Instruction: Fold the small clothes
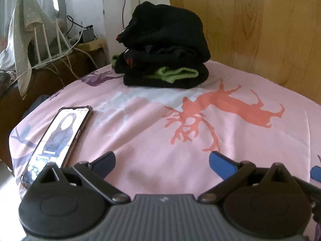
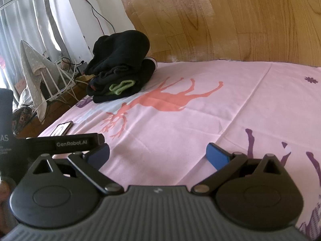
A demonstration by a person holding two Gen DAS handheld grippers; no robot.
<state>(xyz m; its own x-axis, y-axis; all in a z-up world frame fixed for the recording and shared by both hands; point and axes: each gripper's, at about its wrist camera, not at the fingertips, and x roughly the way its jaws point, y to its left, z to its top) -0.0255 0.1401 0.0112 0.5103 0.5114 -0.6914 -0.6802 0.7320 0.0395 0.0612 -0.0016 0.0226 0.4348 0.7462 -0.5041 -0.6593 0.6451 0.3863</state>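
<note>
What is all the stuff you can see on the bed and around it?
clothes pile: one stack, black with green and red bits, far side of the bed, in front of the headboard
phone: one, screen lit, dark case, lying flat at the bed's left edge
sheet: one, pink with a coral deer and purple prints, covering the bed
headboard: one, light wood, behind the bed
router: one, white with upright antennas, on the brown side table left of the bed
cloth: one, pale grey, draped over the router
cables: several, white and black, around the router
curtain: grey, far left
left gripper: blue pads, open, empty, over the sheet
right gripper: blue pads, open, empty, over the sheet
</note>
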